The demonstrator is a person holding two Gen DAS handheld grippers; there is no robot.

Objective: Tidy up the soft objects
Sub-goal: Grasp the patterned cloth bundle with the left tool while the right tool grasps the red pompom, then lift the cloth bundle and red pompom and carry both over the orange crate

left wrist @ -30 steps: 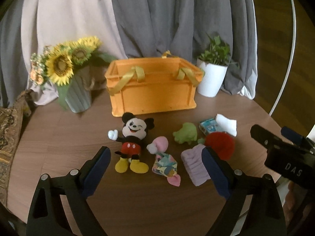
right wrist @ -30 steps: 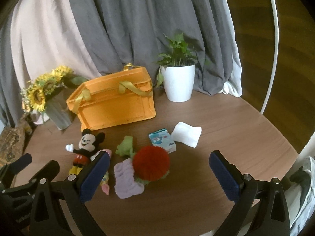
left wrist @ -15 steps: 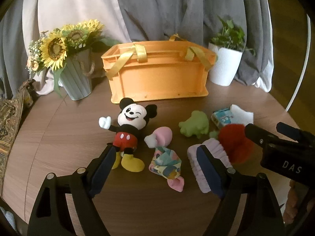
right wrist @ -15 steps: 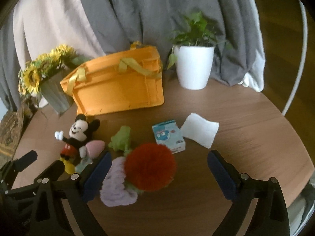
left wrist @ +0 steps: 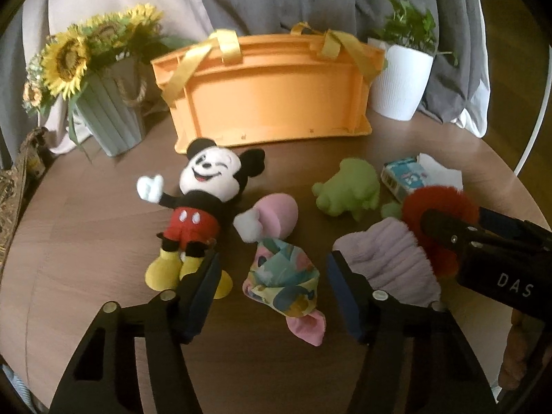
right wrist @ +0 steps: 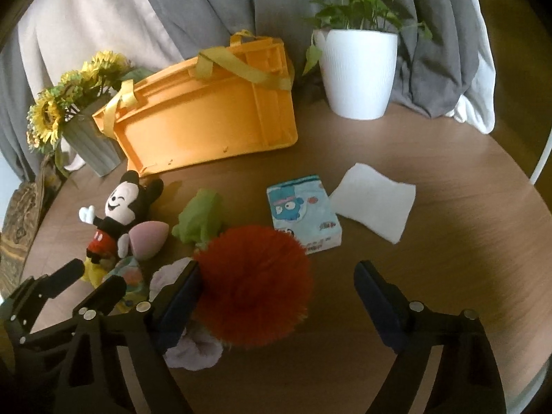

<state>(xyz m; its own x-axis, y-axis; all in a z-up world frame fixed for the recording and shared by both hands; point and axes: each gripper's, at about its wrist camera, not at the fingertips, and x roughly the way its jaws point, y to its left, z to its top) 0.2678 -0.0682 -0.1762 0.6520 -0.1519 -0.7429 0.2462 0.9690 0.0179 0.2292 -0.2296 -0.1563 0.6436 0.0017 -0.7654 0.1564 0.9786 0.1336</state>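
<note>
left claw (left wrist: 272,296) closing, unclamped, astride floral-dressed pink doll (left wrist: 281,269) | right claw (right wrist: 276,296) wide, closing, red pompom (right wrist: 255,286)

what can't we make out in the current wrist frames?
- Orange crate interior: both views show only its outer wall, so contents unknown.
- Lilac cloth: right wrist view, mostly behind the red pompom and a finger of the right hand-held gripper.
- Mouse plush feet: left wrist view, partly behind a finger of the left hand-held gripper.
- Tissue pack print: too small to read.
</note>
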